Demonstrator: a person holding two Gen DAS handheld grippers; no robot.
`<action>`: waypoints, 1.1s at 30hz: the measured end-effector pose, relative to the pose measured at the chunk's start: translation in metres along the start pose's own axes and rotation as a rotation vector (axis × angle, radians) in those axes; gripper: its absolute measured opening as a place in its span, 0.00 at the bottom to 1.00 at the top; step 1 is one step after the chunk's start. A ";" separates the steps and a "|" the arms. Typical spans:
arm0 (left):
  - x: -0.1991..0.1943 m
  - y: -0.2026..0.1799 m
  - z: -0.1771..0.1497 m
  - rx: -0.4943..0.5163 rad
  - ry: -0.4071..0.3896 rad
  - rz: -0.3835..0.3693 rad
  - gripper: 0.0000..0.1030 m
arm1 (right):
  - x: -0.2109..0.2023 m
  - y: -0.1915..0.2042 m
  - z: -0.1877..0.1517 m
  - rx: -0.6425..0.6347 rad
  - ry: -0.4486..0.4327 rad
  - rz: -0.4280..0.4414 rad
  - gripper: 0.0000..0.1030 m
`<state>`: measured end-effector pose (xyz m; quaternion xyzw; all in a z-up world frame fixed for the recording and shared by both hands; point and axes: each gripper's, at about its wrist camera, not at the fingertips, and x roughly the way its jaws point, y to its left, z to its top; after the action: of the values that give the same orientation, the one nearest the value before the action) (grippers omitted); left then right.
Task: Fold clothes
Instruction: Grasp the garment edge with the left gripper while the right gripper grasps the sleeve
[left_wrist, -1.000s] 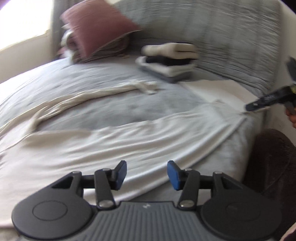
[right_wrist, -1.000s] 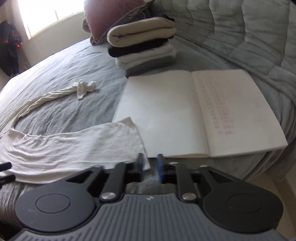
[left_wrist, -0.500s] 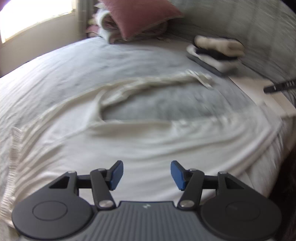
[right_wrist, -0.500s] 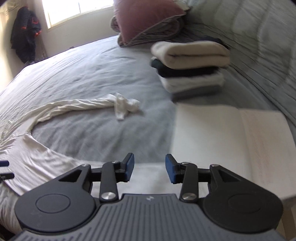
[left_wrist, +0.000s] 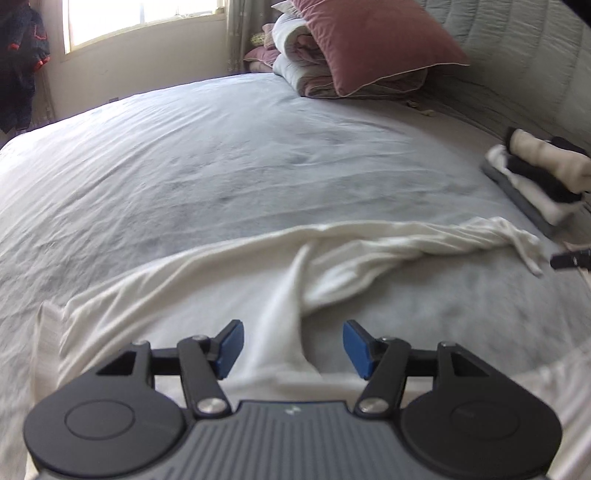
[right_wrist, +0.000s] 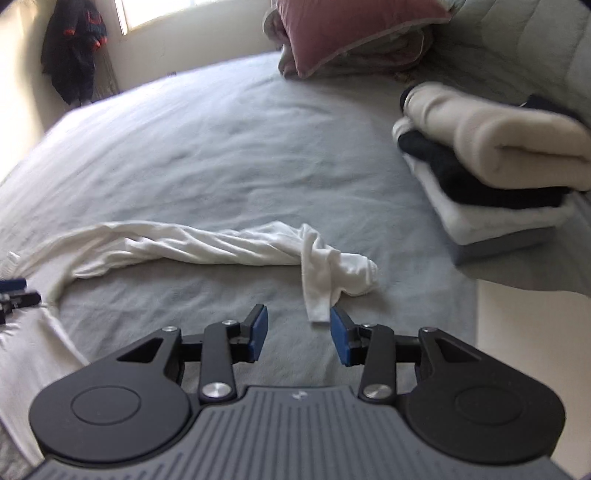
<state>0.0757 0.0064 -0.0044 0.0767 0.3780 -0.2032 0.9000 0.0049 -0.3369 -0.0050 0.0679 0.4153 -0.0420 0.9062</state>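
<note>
A white long-sleeved garment (left_wrist: 166, 314) lies spread on the grey bed (left_wrist: 221, 155), and one twisted sleeve (left_wrist: 424, 243) trails to the right. My left gripper (left_wrist: 293, 345) hovers over the garment's body. Its jaws are opening and the pads press on nothing. My right gripper (right_wrist: 298, 330) is open just short of the sleeve's crumpled cuff (right_wrist: 332, 273), with no cloth between the pads. The right gripper's tip (left_wrist: 570, 258) shows at the left wrist view's right edge, and the left gripper's tip (right_wrist: 14, 291) at the right wrist view's left edge.
A stack of folded clothes (right_wrist: 498, 166) sits by the quilted backrest (right_wrist: 517, 48), with an open white notebook (right_wrist: 535, 332) in front of it. A pink pillow (left_wrist: 369, 40) on bundled bedding lies at the far side. A dark jacket (right_wrist: 74, 51) hangs beside the window.
Both grippers have swept left across the bed. The right one left the garment's hem by the notebook for the sleeve cuff, and its jaws spread. The left jaws widened.
</note>
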 end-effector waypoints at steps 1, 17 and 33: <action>0.009 0.002 0.004 0.000 -0.004 0.006 0.59 | 0.010 -0.002 0.002 -0.009 0.012 -0.012 0.40; 0.083 0.012 0.035 0.087 -0.083 0.016 0.65 | 0.041 -0.030 0.055 -0.028 -0.106 -0.164 0.06; 0.089 -0.001 0.030 0.154 -0.120 -0.047 0.28 | 0.066 -0.045 0.079 0.040 -0.139 -0.081 0.40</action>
<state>0.1511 -0.0309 -0.0471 0.1241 0.3084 -0.2571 0.9074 0.1009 -0.3952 -0.0084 0.0662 0.3530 -0.0914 0.9288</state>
